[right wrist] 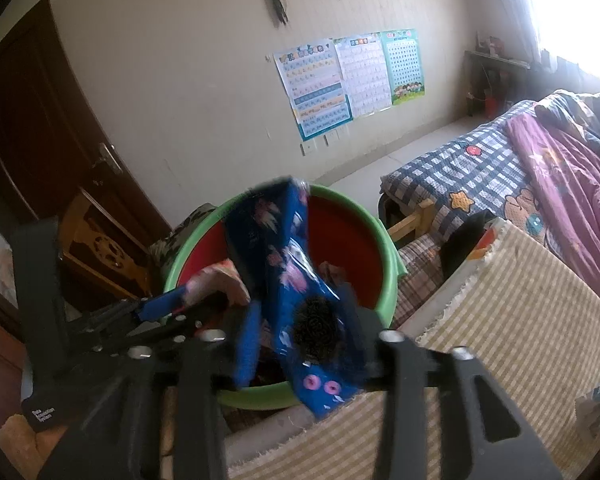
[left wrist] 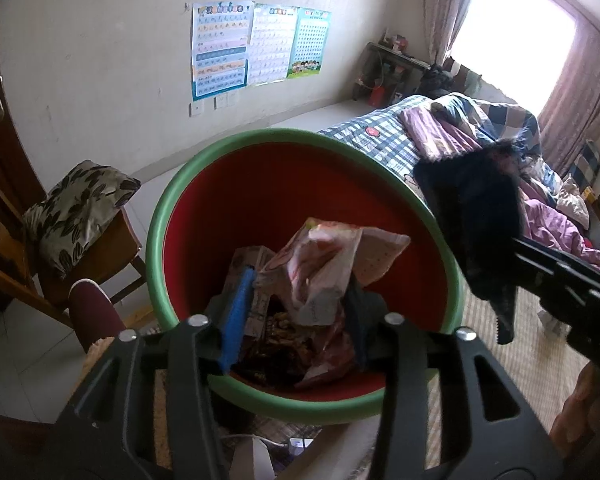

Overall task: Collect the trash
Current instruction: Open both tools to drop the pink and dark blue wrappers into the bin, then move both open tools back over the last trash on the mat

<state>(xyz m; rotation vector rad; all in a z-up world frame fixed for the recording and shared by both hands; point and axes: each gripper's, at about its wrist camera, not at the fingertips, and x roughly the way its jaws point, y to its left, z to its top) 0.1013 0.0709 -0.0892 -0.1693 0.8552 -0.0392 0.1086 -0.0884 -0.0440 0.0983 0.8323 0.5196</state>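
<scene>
A round bin (left wrist: 168,216) with a green rim and a red inside stands right below both grippers. It holds several wrappers and a small carton. My left gripper (left wrist: 300,280) hangs over the bin's near side with its jaws open. A crumpled pink-and-white wrapper (left wrist: 323,264) lies between the blue pads (left wrist: 236,320), resting on the heap. My right gripper (right wrist: 300,300) is above the bin's near rim (right wrist: 260,400). Its jaws stand apart, and a blue wrapper with pink figures (right wrist: 284,248) leans loose against the right finger, blurred at the top. From the left wrist view this wrapper (left wrist: 479,220) is a dark shape.
A wooden chair with a leaf-print cushion (left wrist: 80,204) stands left of the bin, before a dark door (right wrist: 32,120). A bed with a checked sheet (right wrist: 459,176) and purple quilt is on the right. A striped woven mat (right wrist: 519,320) lies under my right gripper. Posters (left wrist: 252,48) hang on the wall.
</scene>
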